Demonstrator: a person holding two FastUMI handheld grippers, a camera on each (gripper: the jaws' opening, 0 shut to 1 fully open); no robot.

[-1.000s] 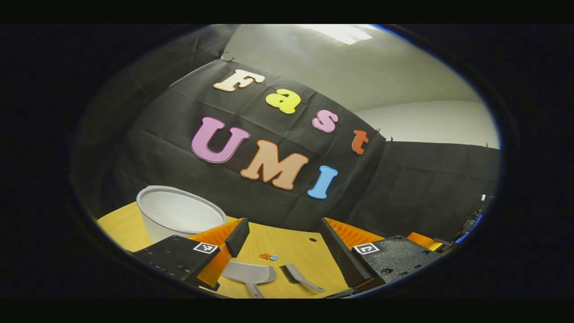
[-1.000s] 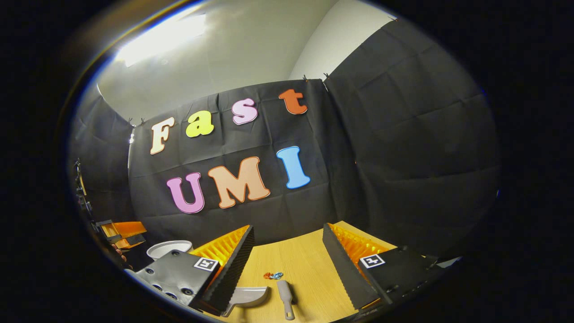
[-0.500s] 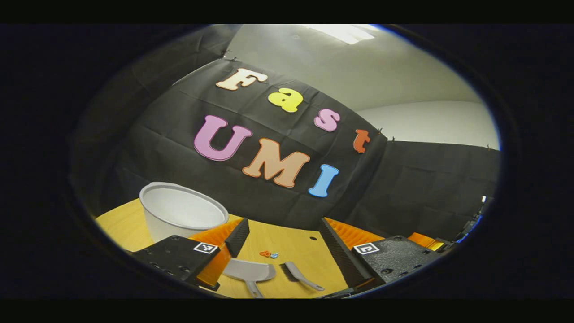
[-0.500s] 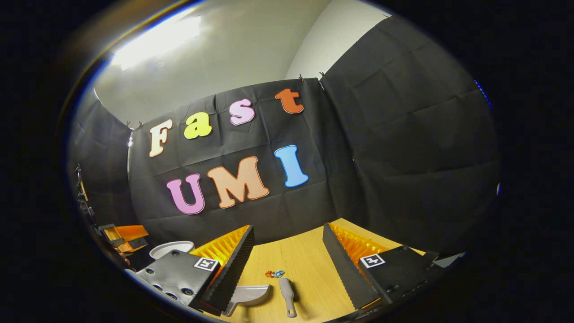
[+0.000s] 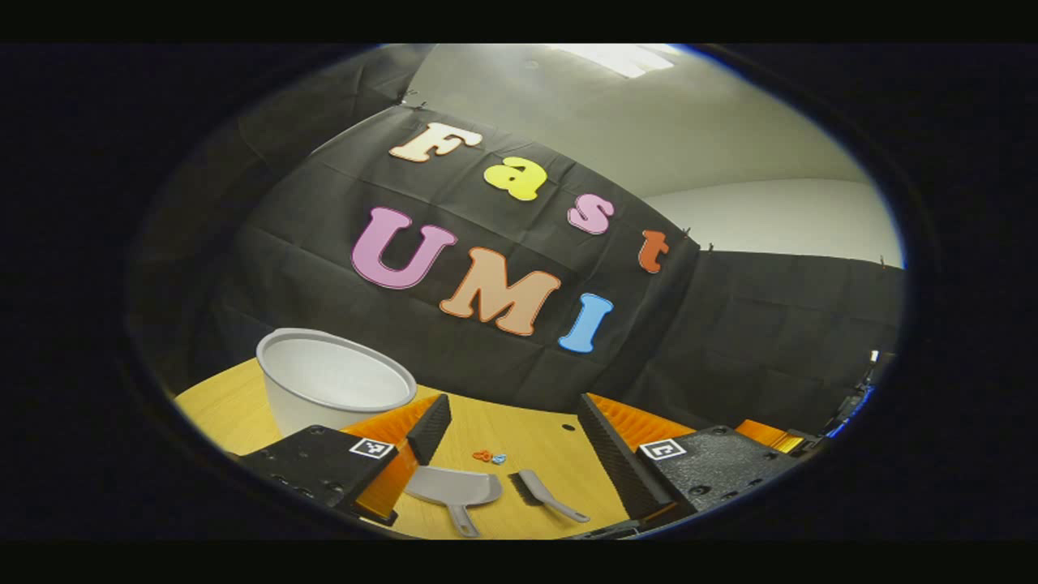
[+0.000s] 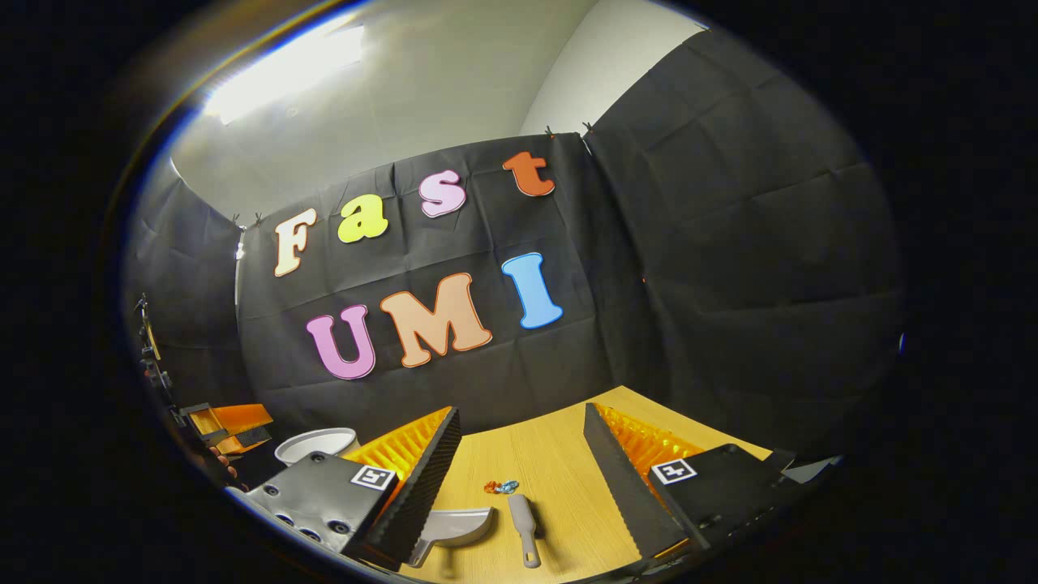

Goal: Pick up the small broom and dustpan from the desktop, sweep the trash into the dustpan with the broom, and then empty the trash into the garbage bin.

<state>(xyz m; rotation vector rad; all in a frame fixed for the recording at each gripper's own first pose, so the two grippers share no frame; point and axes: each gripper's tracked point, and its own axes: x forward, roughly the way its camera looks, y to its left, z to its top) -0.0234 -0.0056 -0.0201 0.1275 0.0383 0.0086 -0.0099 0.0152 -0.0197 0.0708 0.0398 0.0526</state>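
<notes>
Both cameras creep forward a little since a second ago: table [image 5: 535,434] contents sit slightly higher and larger in each view, nothing on the table itself has shifted. Largest first: white garbage bin [image 5: 336,388] stands on the far-left part of the table in left gripper view, well apart from the tools; in right gripper view its rim peeks out behind the near finger. Grey dustpan [image 5: 454,488] lies flat on the table, handle toward the camera, partly tucked behind the left finger in both views. Small broom [image 5: 542,495] lies just beside the dustpan on its right, not touching it, bristles toward the back wall, handle toward the camera. Trash [image 5: 489,457], a tiny orange and blue clump, sits just beyond both tools, near the dustpan's mouth. Left hand-held gripper [image 5: 511,442] has jaws spread wide, nothing between them, lined up roughly over dustpan and broom. Right hand-held gripper [image 6: 519,462] is likewise spread wide and empty, with the broom lying between its fingers farther off. Other hand-held gripper with a bit of the person's hand shows at far left of right gripper view. Judgement: this is the approach stage, pickup not yet done; left looks headed for the dustpan handle, right for the broom handle. Both handles lie low and flat, so the grasps likely need a steep descent.
</notes>
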